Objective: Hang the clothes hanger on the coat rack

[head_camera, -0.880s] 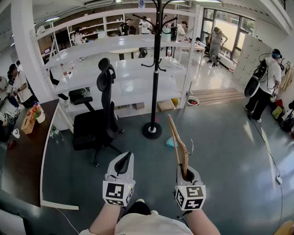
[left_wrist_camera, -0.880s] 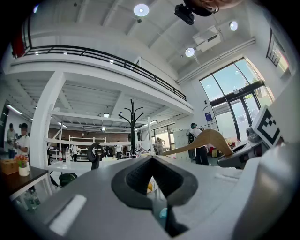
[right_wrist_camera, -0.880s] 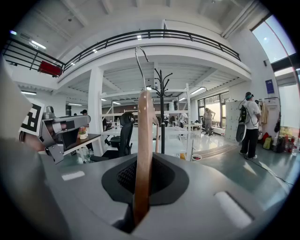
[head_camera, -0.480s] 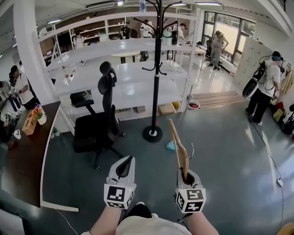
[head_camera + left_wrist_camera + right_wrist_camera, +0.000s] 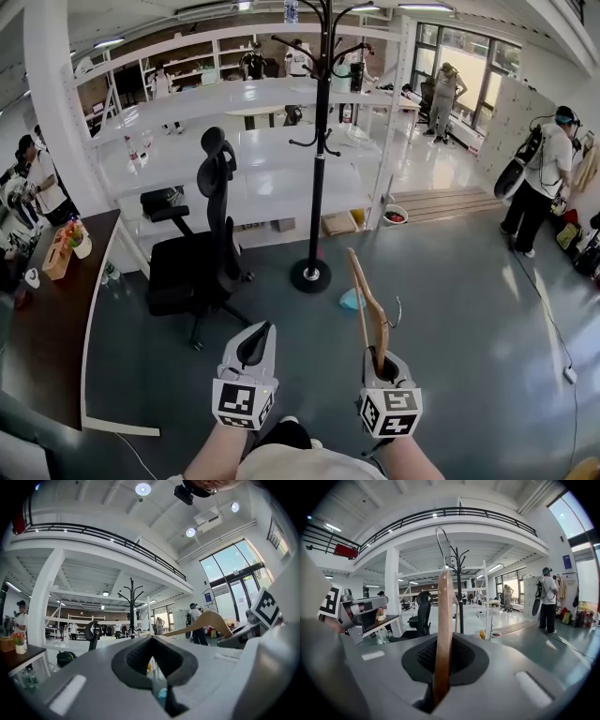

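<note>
The right gripper (image 5: 381, 360) is clamped on one end of the wooden hanger (image 5: 368, 305). The jaws pinch the wood edge-on, so the hanger rises out of them toward twelve o'clock, with its wire hook sticking off at three o'clock. The left gripper (image 5: 253, 345) sits level beside it at nine o'clock, its jaws pressed together with nothing between them.

The black coat rack (image 5: 319, 159) stands on the floor at twelve o'clock from the grippers, its round base well apart from the hanger's tip — the hanger is not yet on any peg. A black office chair (image 5: 202, 248) stands at eleven o'clock just left of the rack, and a dark desk (image 5: 47, 328) runs along at nine o'clock. A person (image 5: 546, 173) stands far off at two o'clock.
</note>
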`<state>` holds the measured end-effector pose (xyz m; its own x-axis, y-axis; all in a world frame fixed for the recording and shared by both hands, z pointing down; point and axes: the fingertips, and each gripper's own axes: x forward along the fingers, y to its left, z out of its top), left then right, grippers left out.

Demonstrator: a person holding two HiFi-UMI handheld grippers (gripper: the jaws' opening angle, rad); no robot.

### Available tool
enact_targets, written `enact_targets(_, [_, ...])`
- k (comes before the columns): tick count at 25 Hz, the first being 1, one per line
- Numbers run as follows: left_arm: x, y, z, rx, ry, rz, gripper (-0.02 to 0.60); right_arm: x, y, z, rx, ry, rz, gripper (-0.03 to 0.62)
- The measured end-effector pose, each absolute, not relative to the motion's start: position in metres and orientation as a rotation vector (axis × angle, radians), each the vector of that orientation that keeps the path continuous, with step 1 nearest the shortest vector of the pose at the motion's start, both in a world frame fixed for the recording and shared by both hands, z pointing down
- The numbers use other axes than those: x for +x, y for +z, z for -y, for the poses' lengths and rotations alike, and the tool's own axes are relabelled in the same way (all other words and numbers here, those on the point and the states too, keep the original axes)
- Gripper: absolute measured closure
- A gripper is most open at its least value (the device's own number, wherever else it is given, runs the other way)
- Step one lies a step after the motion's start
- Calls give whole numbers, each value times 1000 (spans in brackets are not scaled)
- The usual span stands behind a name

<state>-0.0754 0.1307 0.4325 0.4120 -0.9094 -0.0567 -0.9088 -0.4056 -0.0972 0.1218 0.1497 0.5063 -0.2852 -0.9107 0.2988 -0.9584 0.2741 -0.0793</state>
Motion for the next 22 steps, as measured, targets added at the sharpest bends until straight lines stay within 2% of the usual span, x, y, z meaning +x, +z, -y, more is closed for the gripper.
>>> enact_targets(22, [-154,446,-2,-2616,-18,-1641,581,91,507,-13,1843,430,2225,559])
